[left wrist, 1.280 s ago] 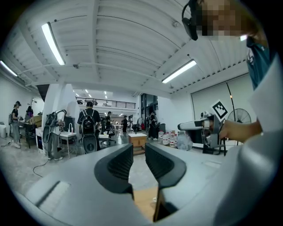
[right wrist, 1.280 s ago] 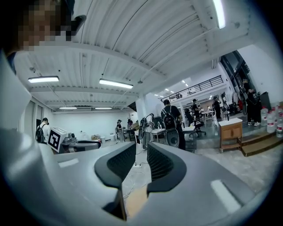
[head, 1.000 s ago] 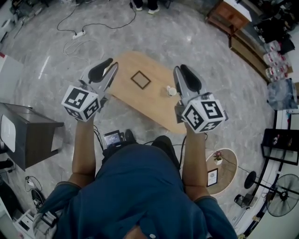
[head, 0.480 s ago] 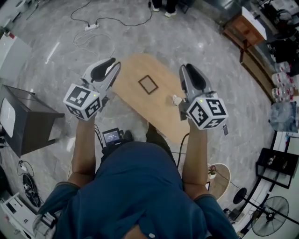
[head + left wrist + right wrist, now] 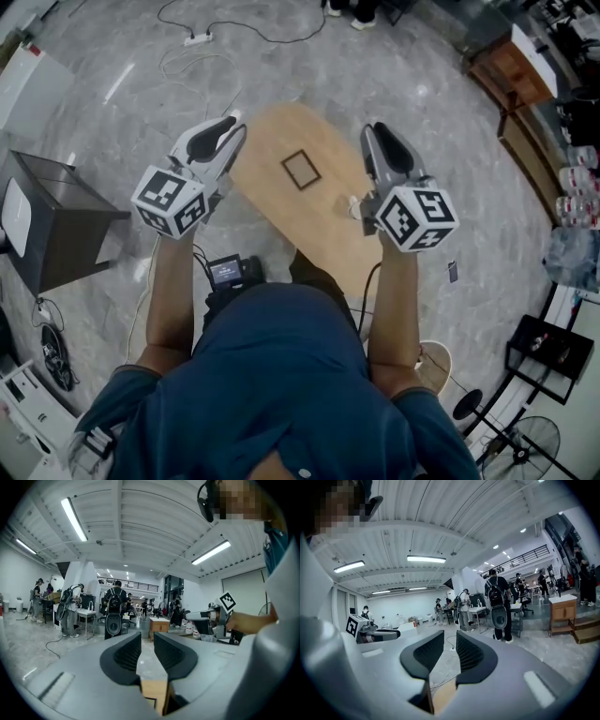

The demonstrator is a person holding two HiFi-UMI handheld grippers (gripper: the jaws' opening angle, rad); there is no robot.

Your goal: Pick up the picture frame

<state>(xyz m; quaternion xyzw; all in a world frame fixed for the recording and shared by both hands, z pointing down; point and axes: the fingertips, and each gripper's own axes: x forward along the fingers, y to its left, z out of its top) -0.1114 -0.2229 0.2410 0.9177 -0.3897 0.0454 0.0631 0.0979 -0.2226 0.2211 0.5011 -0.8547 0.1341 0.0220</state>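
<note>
Picture frame (image 5: pixel 301 171) lies flat, lengthwise along table (image 5: pixel 272 131).

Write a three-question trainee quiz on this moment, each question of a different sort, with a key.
1. True or false: the left gripper is shut on the picture frame.
2. The picture frame lies flat on: A) the wooden table; B) the floor; C) a chair.
3. Fill in: the small white object on the table sits nearest the ____ gripper.

Key
1. False: its jaws stand apart with nothing between them, and the frame lies untouched.
2. A.
3. Right: the right gripper.
</note>
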